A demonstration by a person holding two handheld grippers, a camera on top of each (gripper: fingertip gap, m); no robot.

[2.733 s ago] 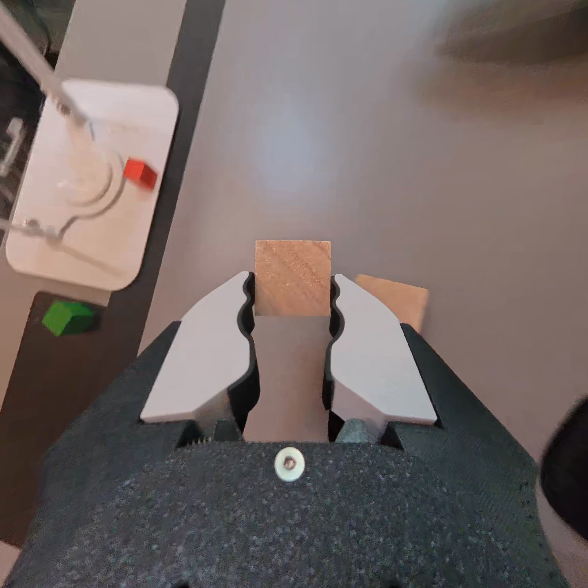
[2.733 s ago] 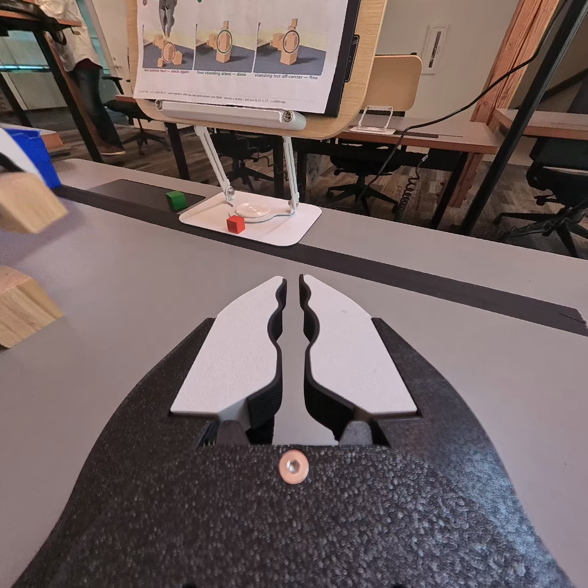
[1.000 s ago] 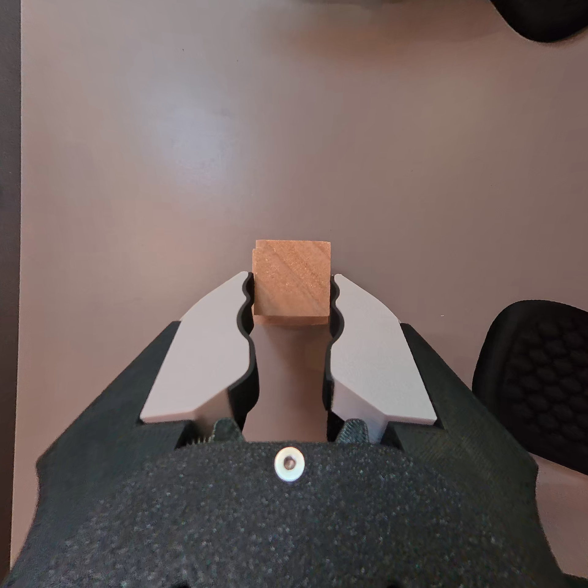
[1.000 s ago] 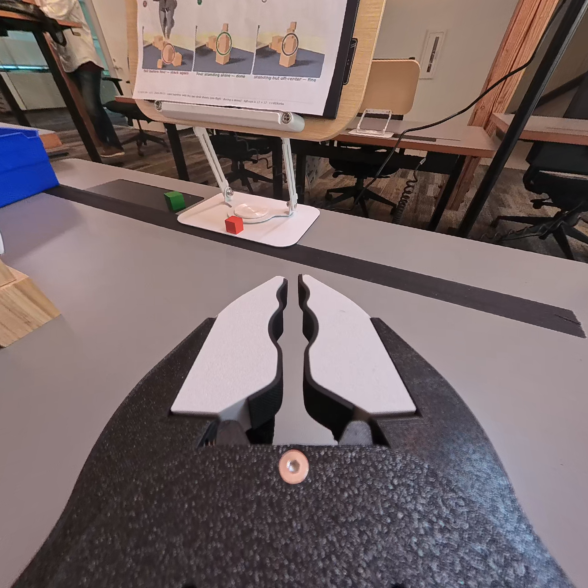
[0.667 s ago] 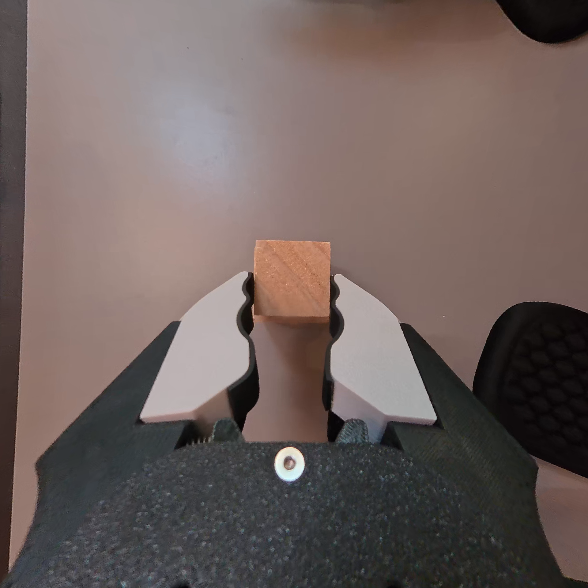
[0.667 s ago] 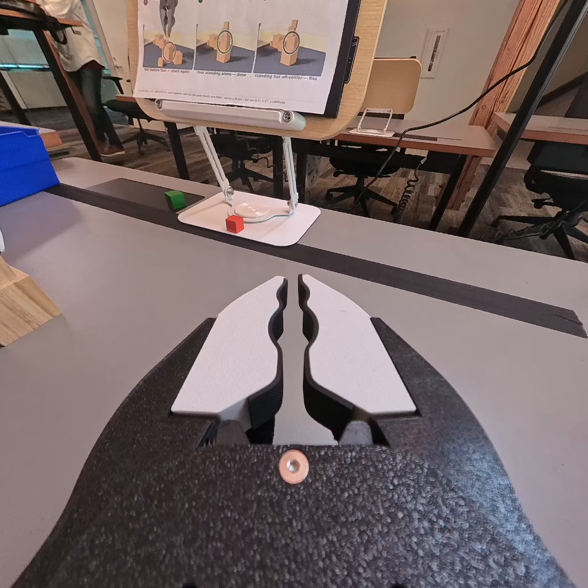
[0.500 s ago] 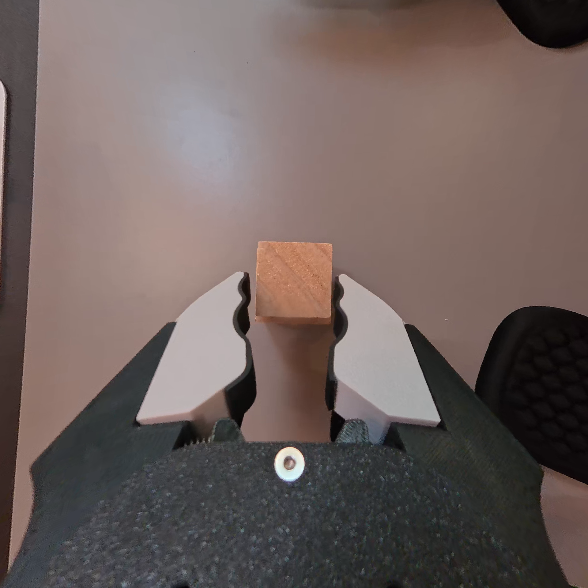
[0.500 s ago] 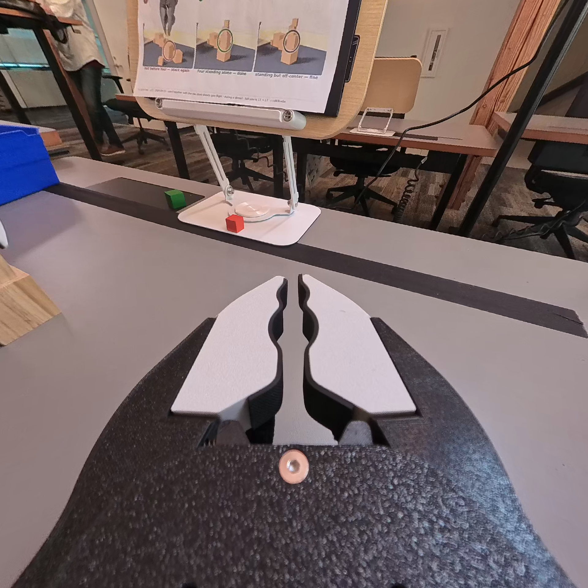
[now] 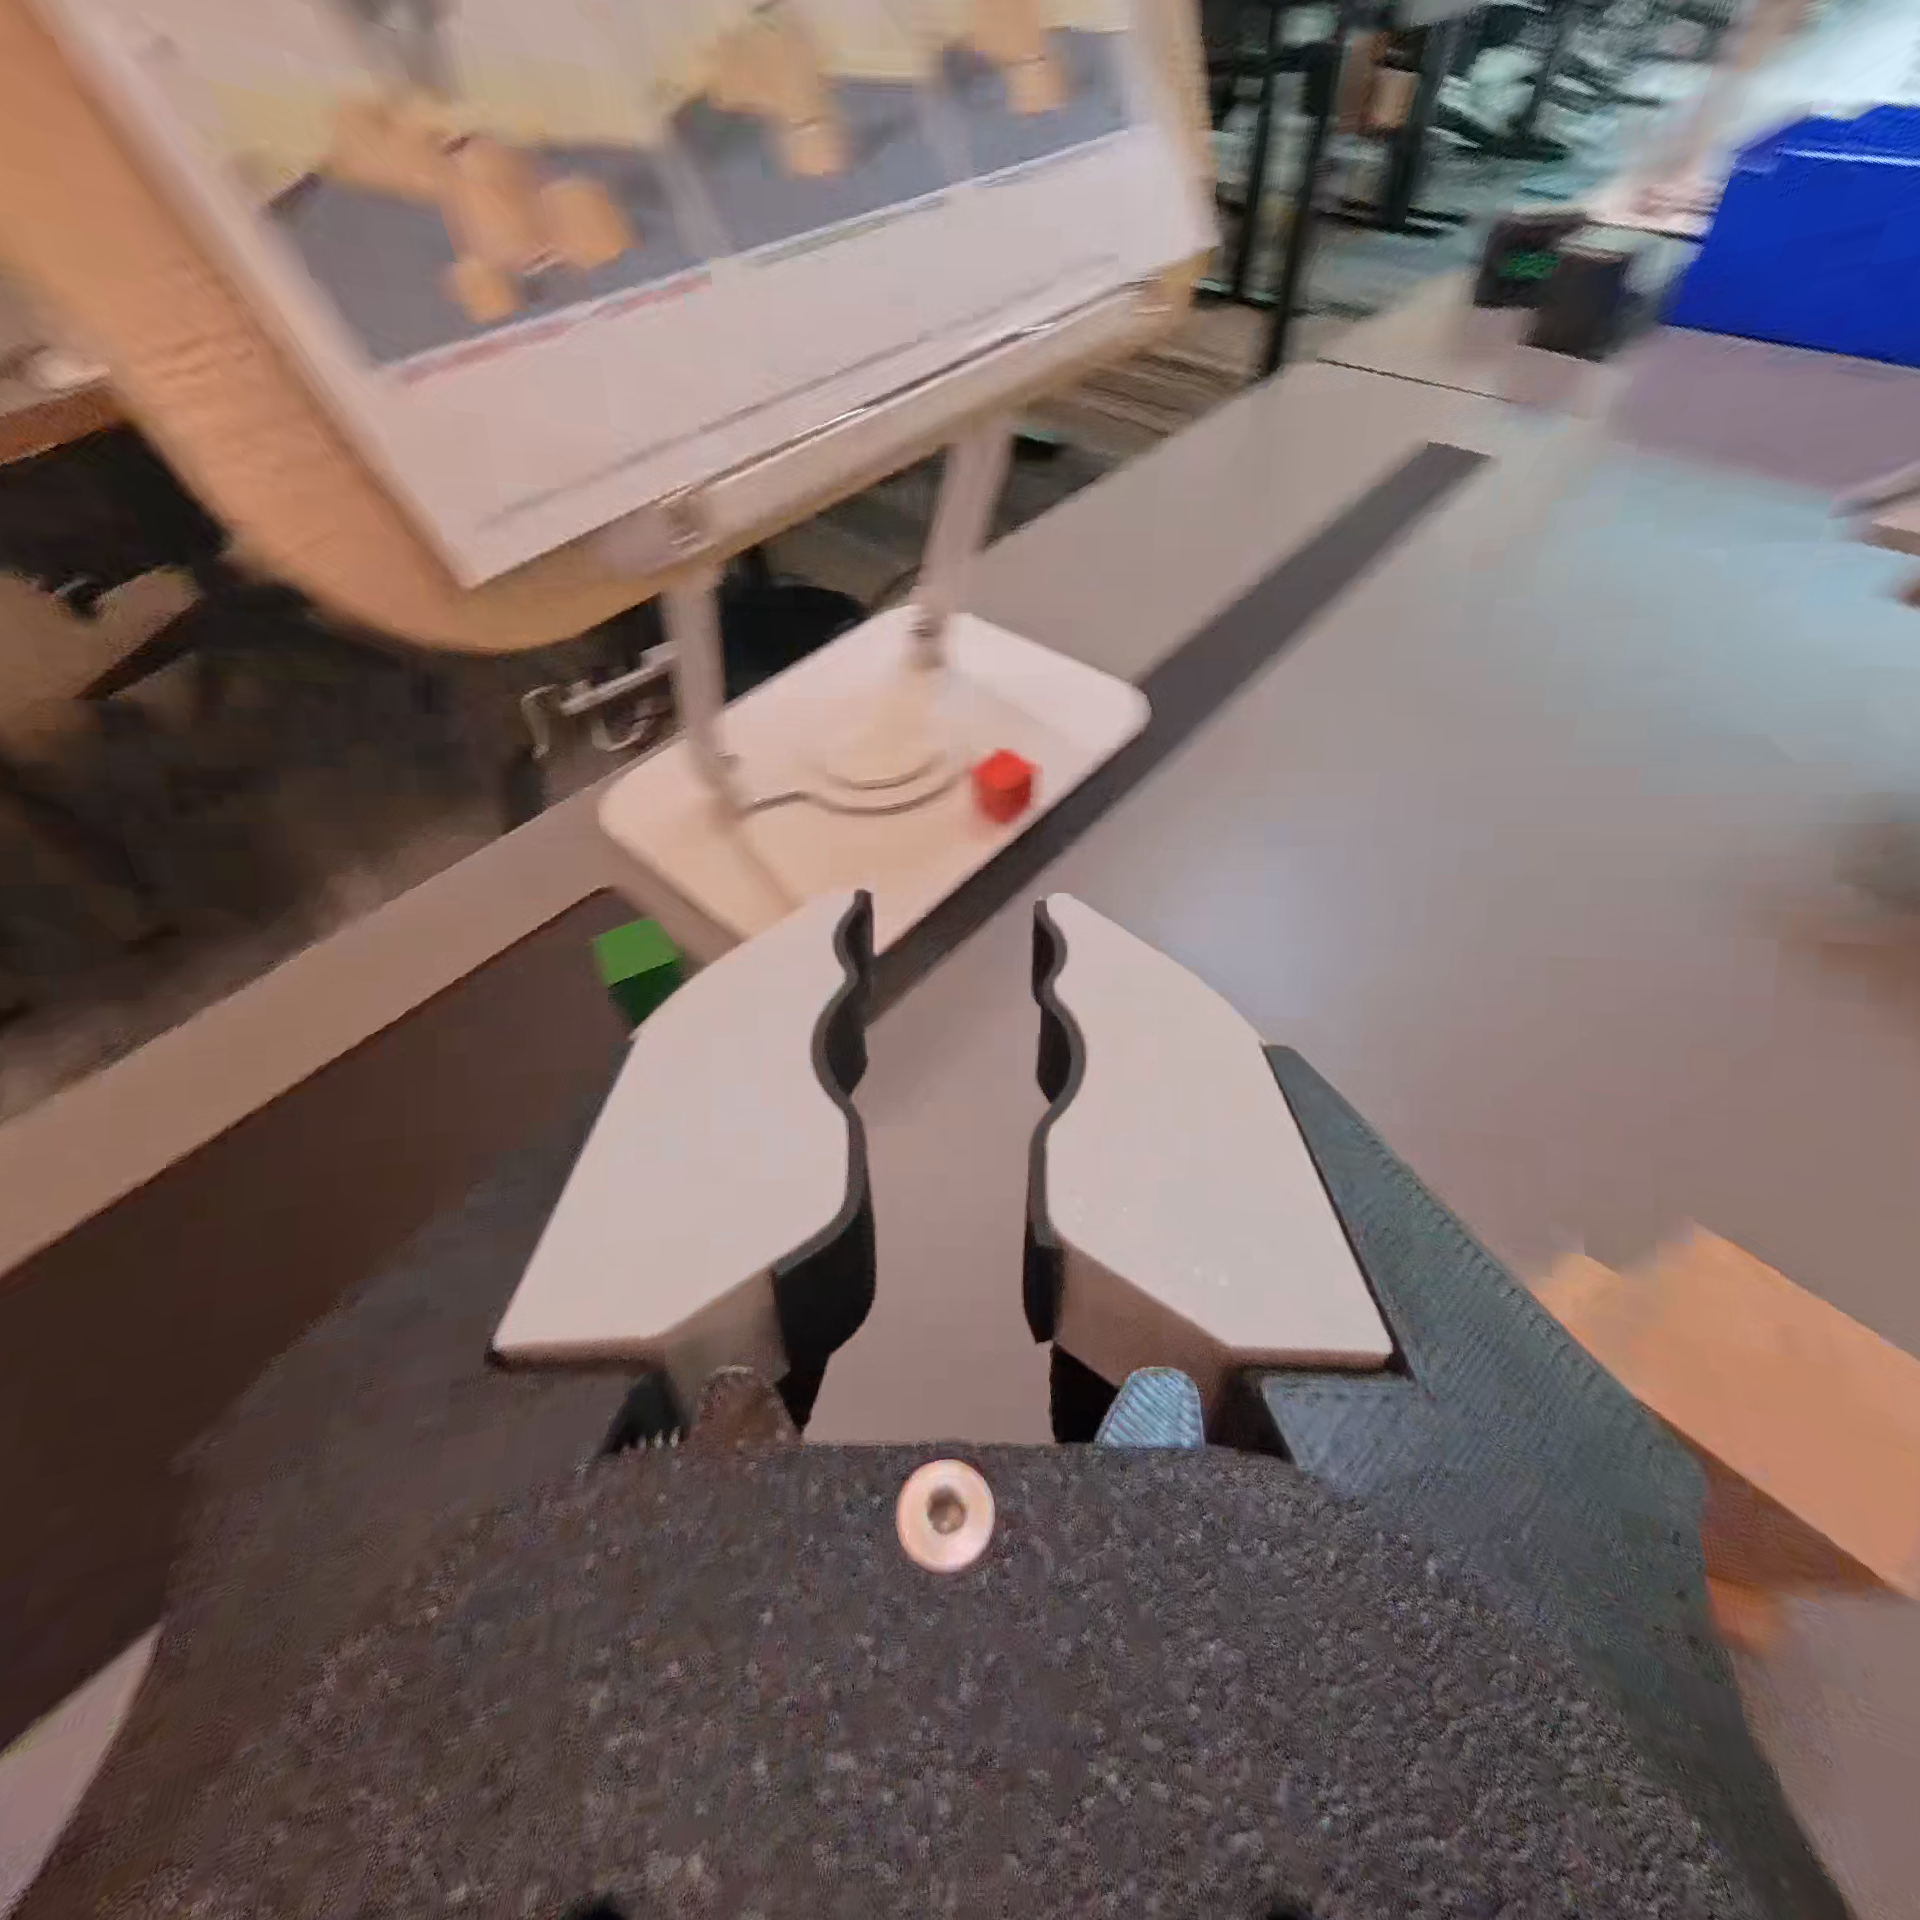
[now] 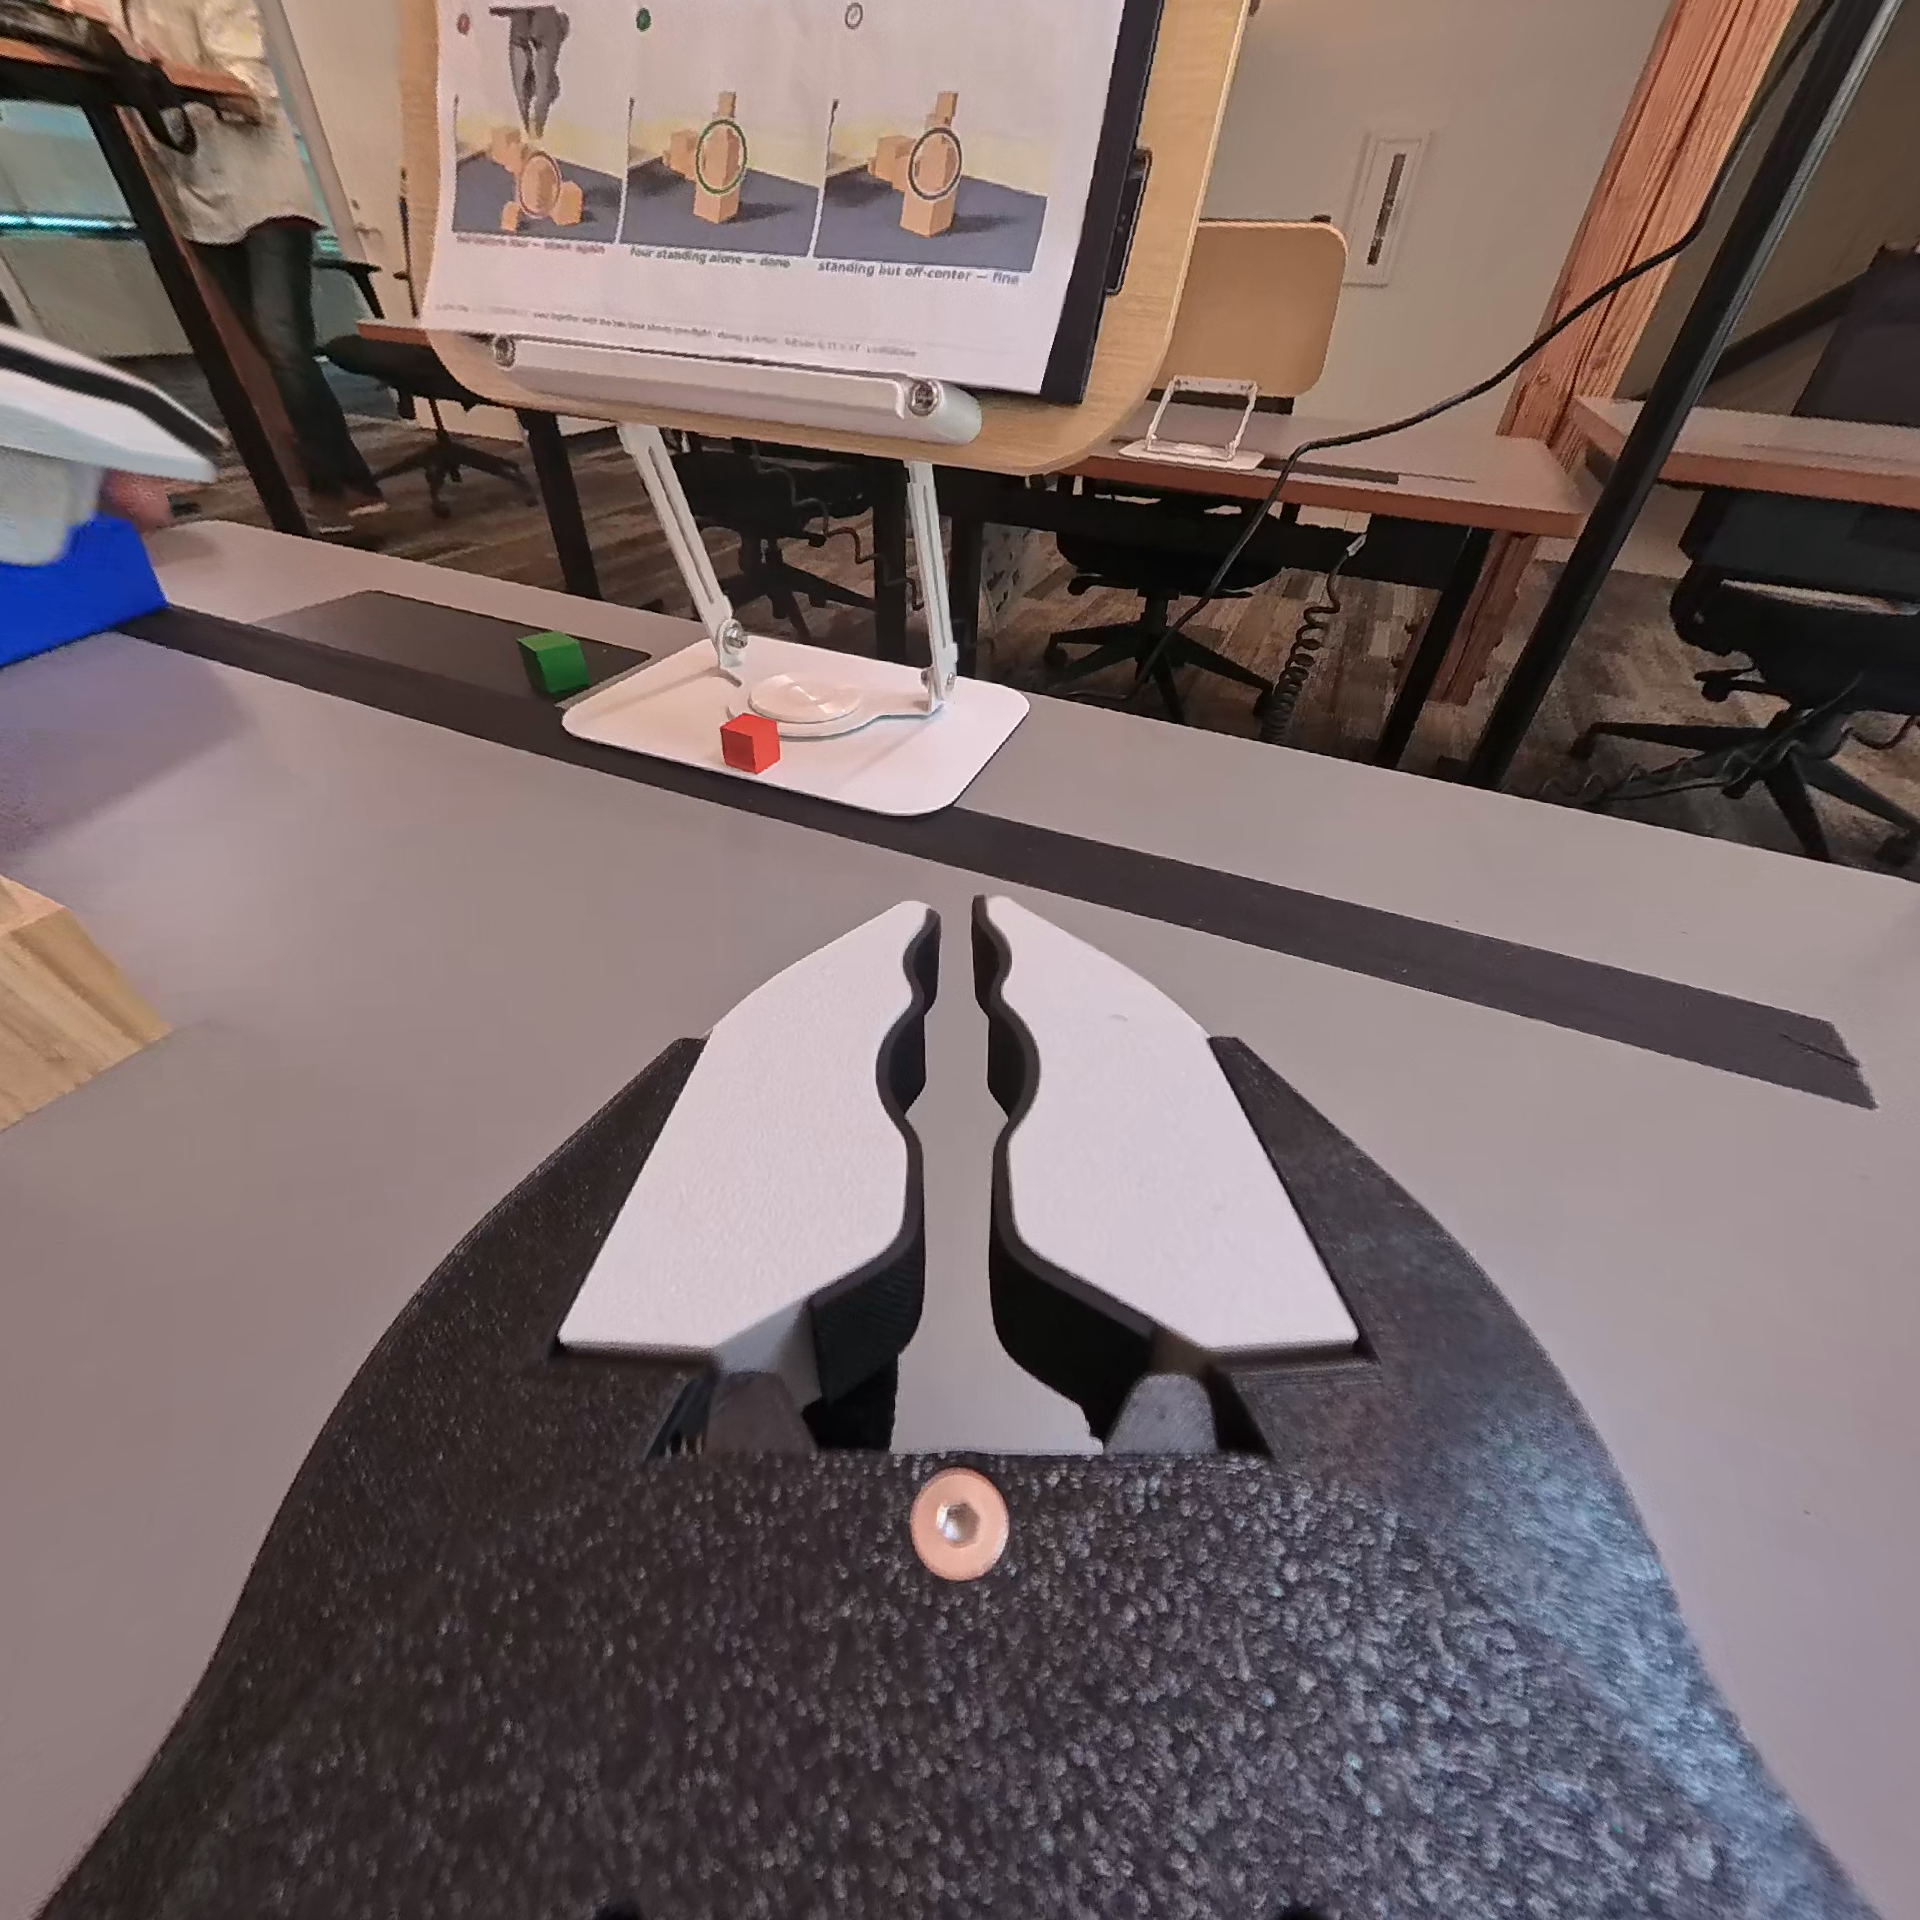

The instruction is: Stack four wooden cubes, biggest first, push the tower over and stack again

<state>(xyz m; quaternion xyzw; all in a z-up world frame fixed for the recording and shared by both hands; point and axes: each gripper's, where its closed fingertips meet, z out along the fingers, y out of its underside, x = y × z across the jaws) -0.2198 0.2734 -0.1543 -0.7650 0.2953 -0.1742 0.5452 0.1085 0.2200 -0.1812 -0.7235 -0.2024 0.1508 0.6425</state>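
Left gripper [image 9: 948,914]: fingers parted by a clear gap, nothing between them, raised above the grey table [image 9: 1455,831]. Nearest thing: a pale wooden block [image 9: 1756,1392], blurred, low and just to its right, not touched. Ahead: a black strip [image 9: 1226,665] across the table, a white stand base [image 9: 862,748] bearing 1 red cube [image 9: 1004,781], a green cube [image 9: 638,962] on a dark mat beside the base, a tilted board with a printed sheet [image 9: 623,208] above.

Right gripper [image 10: 956,914]: fingers nearly together, only a narrow slit, gripping nothing, low over bare table. Wooden block [image 10: 52,997] well off at the left edge. Farther back: red cube [image 10: 749,742], green cube [image 10: 551,661], office chairs [image 10: 1164,582].
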